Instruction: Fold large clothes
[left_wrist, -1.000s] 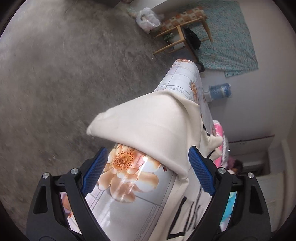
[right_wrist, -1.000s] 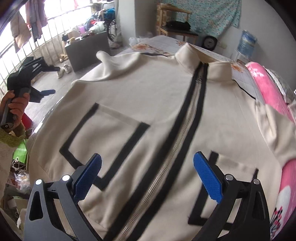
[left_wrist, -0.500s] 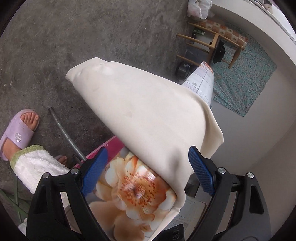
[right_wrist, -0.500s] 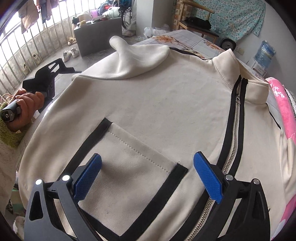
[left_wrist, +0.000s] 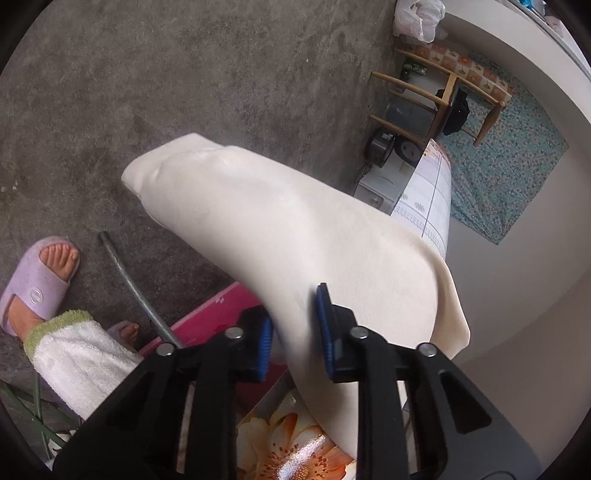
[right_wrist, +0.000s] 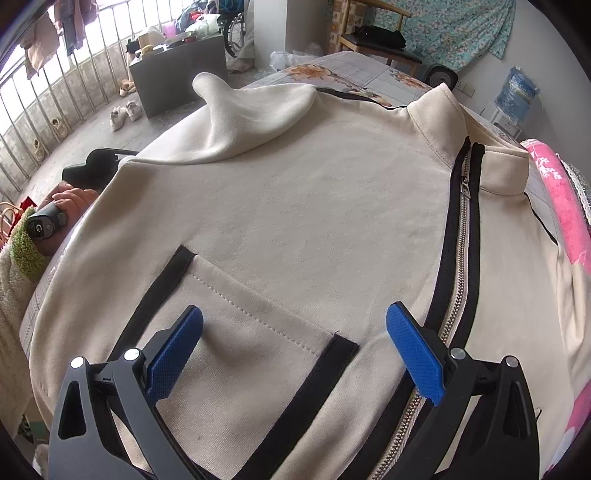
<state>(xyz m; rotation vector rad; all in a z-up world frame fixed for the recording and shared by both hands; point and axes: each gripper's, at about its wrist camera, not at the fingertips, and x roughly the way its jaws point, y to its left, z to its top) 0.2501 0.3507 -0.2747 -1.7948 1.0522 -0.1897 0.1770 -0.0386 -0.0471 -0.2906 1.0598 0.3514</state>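
Observation:
A cream zip jacket (right_wrist: 314, 229) with black trim lies face up on a floral table cover (right_wrist: 354, 77), collar at the far right. One sleeve (right_wrist: 251, 107) lies bunched on the shoulder. In the left wrist view the sleeve (left_wrist: 280, 236) hangs over the table edge, and my left gripper (left_wrist: 293, 328) is shut on its fabric. My left gripper also shows in the right wrist view (right_wrist: 92, 162) at the jacket's left edge. My right gripper (right_wrist: 295, 354) is open, just above the black-edged pocket (right_wrist: 258, 332).
A pink blanket (right_wrist: 565, 206) lies along the table's right side. A wooden chair (left_wrist: 439, 99) and a water bottle (right_wrist: 517, 92) stand by the far wall. My feet in purple slippers (left_wrist: 37, 280) stand on the concrete floor beside a table leg (left_wrist: 136, 288).
My left gripper has closed on the sleeve fabric. My right gripper has shifted left across the jacket front, from the zip to the pocket.

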